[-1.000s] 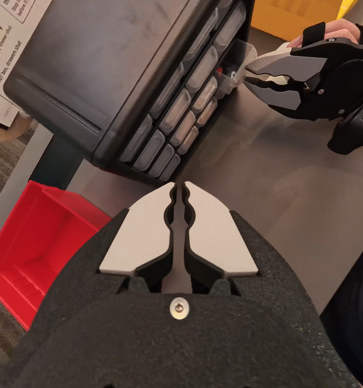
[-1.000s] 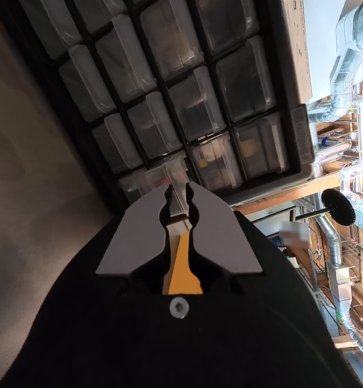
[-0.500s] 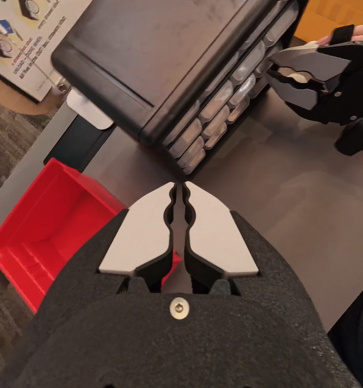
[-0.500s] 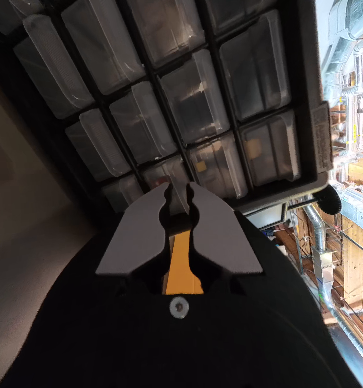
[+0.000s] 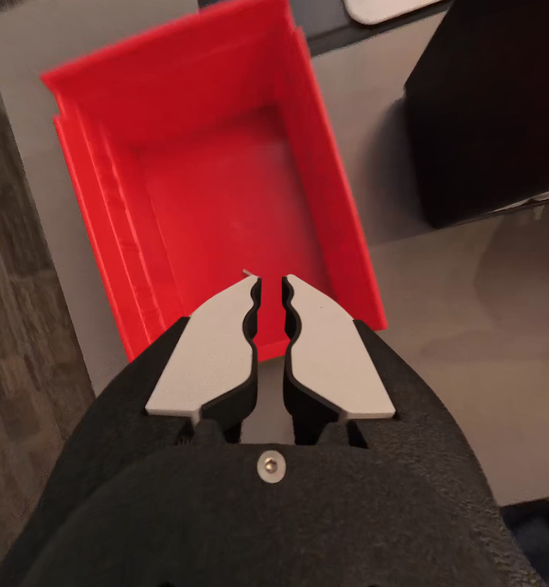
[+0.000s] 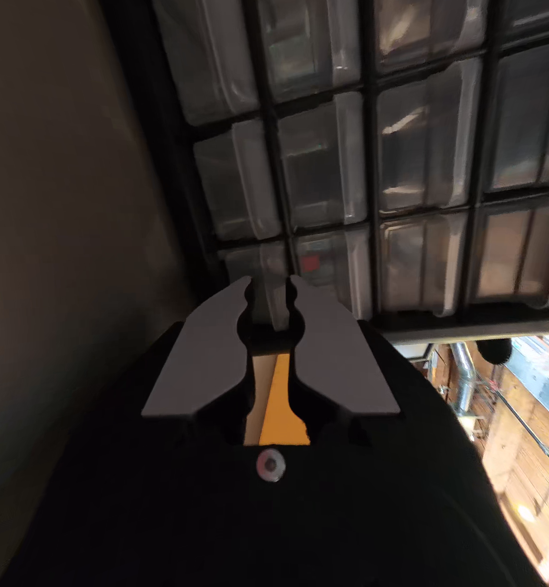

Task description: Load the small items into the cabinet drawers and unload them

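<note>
In the left wrist view my left gripper (image 5: 271, 279) hangs over the near end of an open red bin (image 5: 314, 133), jaws slightly apart with nothing between the pads. A small silvery item (image 5: 246, 272) peeks out just beyond the left fingertip, over the bin floor. In the right wrist view my right gripper (image 6: 270, 281) is at the black cabinet (image 6: 425, 327) of clear drawers. The handle of a bottom-row drawer (image 6: 274, 298) stands between the fingers, with a dark gap on its left side. The drawer beside it holds something red (image 6: 310, 264).
The cabinet's black side (image 5: 489, 111) stands right of the bin on the grey table (image 5: 457, 317). The table edge and carpet floor (image 5: 12, 286) lie to the left. An orange box (image 6: 279, 406) shows behind my right fingers. Left tips to right tips: about 40 cm. Between my right fingertips and the black cabinet (image 6: 425, 327) there is roughly 8 cm.
My left gripper swung from facing the cabinet to over the red bin and its jaws parted. My right gripper pushed the pulled-out drawer into the cabinet and its jaws widened around the handle.
</note>
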